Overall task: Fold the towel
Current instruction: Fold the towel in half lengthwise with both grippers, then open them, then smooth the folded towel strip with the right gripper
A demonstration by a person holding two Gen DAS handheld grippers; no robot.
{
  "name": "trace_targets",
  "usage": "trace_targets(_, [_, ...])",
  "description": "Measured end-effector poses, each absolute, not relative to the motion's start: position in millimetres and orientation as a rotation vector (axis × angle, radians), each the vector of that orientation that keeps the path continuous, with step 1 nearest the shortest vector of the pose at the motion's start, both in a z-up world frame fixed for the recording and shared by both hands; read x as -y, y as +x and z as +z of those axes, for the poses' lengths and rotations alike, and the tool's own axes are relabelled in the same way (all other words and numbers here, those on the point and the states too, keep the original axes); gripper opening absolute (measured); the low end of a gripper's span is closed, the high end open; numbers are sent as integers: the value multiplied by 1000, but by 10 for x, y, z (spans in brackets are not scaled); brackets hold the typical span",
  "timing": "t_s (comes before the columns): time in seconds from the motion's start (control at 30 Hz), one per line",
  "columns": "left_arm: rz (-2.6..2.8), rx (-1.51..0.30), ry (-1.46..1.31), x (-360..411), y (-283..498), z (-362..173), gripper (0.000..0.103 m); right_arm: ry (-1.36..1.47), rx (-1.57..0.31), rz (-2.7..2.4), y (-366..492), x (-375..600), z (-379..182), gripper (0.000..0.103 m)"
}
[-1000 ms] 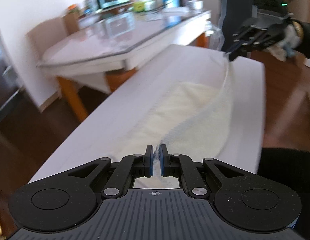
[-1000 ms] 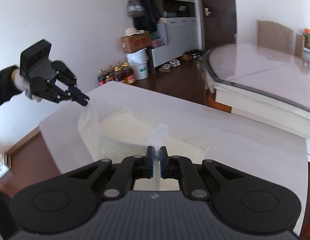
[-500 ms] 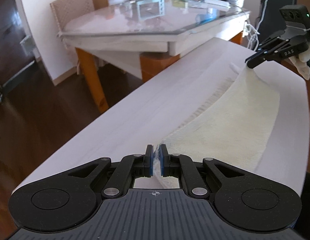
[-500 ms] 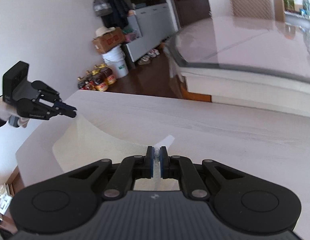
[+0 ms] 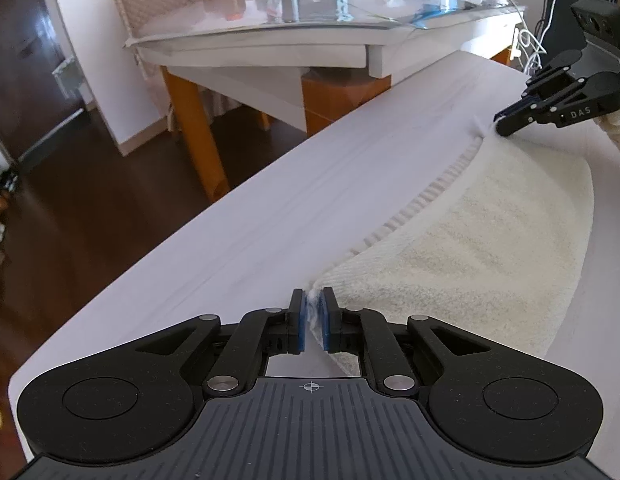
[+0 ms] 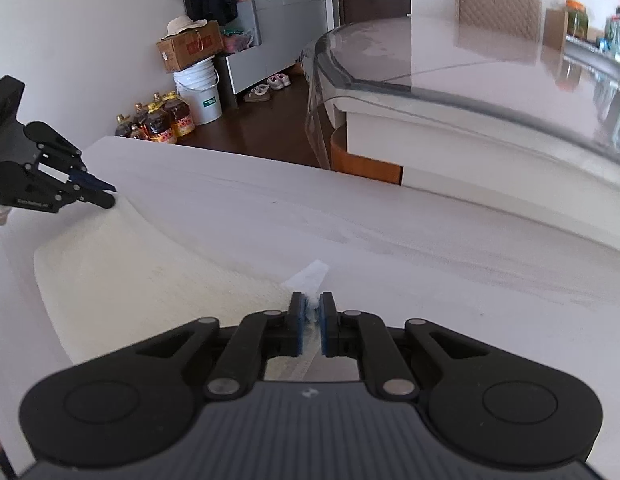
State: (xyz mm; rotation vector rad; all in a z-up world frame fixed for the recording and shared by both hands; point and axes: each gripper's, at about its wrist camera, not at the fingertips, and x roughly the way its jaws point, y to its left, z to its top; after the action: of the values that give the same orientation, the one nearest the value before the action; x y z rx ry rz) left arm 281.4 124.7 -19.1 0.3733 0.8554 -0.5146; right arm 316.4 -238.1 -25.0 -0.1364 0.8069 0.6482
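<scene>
- Towel (image 5: 482,248): 1 cream terry piece, lying flat on the white surface (image 5: 293,200), spread along the surface's near long edge. A ribbed hem runs along the side facing the middle of the surface. 2 corners are gripped, 1 by each hand-held gripper.
- Left hand-held gripper (image 5: 314,314): blue-padded fingers (image 5: 297,320) pressed together on 1 towel corner, with a small tuft of fabric showing between the pads. Low over the surface, towards its left end. Seen from the right wrist view as a black linkage (image 6: 105,196) with its tip on the towel's far corner.
- Right hand-held gripper (image 6: 314,312): fingers clamped on the other towel corner; a small flap of cloth (image 6: 310,274) sticks out beyond the pads and lies on the surface. From the left wrist view it appears at the far end of the towel (image 5: 506,120), with its tip down at the fabric.
- Surface: white, long and narrow, faint lengthwise streaks.
- Dining table (image 5: 310,32): glass-topped, wooden legs, stands beyond the surface's far long edge; carries assorted items too small to identify.
- Chair (image 5: 157,4): quilted beige back, at the dining table.
- Floor items in right wrist view: white bucket (image 6: 199,94), cardboard box (image 6: 189,50) on top of it, oil bottles (image 6: 161,122) beside it, shoes (image 6: 267,86) near a grey cabinet (image 6: 277,28).
</scene>
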Motion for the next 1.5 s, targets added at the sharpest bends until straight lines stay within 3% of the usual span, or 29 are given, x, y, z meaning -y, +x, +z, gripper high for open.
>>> trace_targets(0.27, [-436, -820, 342, -1428, 2692, -32, 29, -71, -743, 605, 2910, 2511, -24, 22])
trace_targets(0.67, [-511, -819, 335, -1254, 2118, -150, 29, -5, -743, 691, 2116, 2197, -156, 21])
trace_targets(1.27, [-560, -888, 285, -733, 1223, -163, 28, -245, -794, 631, 2407, 2373, -177, 19])
trace_targets(1.5, [-547, -882, 299, -612, 927, -102, 36, -262, -709, 611, 2174, 2287, -51, 25])
